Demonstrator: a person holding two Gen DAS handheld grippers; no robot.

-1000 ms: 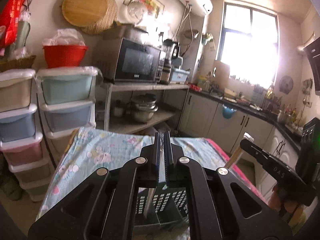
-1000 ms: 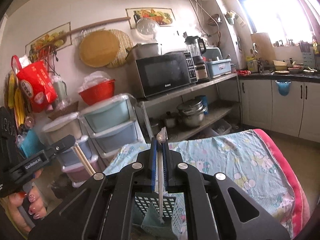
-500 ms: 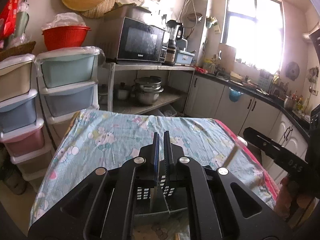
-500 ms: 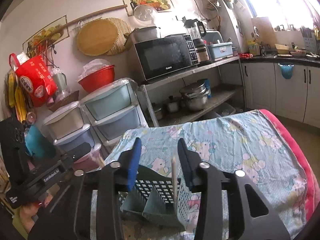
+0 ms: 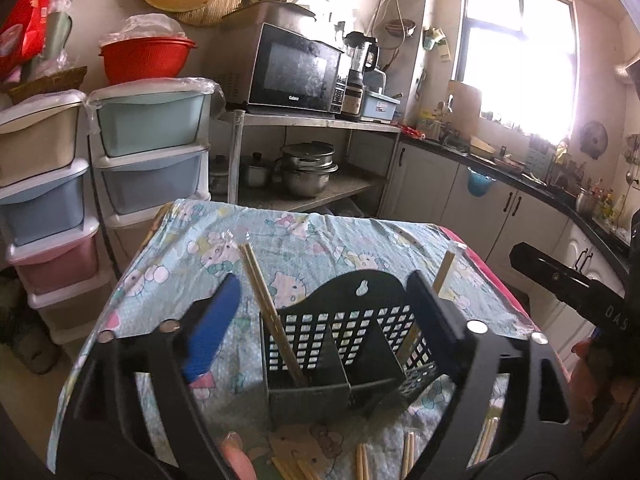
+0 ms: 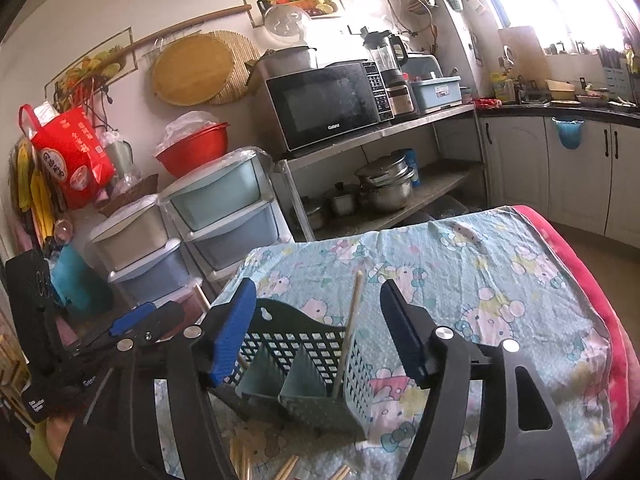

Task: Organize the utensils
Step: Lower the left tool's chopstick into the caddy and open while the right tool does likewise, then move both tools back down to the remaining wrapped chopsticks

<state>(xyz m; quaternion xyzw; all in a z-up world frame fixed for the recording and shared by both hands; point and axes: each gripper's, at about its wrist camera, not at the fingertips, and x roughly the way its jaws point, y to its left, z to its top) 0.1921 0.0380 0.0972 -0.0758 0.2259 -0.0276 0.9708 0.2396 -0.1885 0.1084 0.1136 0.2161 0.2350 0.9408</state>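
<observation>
We see the utensil basket (image 5: 340, 344) standing upright on the cloth-covered counter (image 5: 320, 248), a dark slotted holder split into three compartments by two dividers. In its left compartment a pair of chopsticks (image 5: 268, 304) leans back toward the left, tips down inside. In its right compartment another chopstick (image 5: 444, 268) stands tilted, its upper end rising above the rim; from the right wrist view the same chopstick (image 6: 350, 320) shows leaning against the basket (image 6: 312, 364) wall. More loose chopsticks (image 5: 404, 456) lie on the cloth just in front of the basket.

Our left gripper (image 5: 328, 316) hangs over the basket with its fingers (image 5: 212, 328) spread wide apart, one on each side of the holder, gripping nothing. Our right gripper (image 6: 320, 324) is likewise spread wide, fingers (image 6: 234, 328) flanking the basket and holding nothing.

Beyond the counter stand stacked plastic drawers (image 5: 148, 152), a red bowl (image 5: 144, 60) on top, a microwave (image 5: 296, 72) on a metal shelf (image 5: 320, 122), and pots (image 5: 308, 164) beneath.
</observation>
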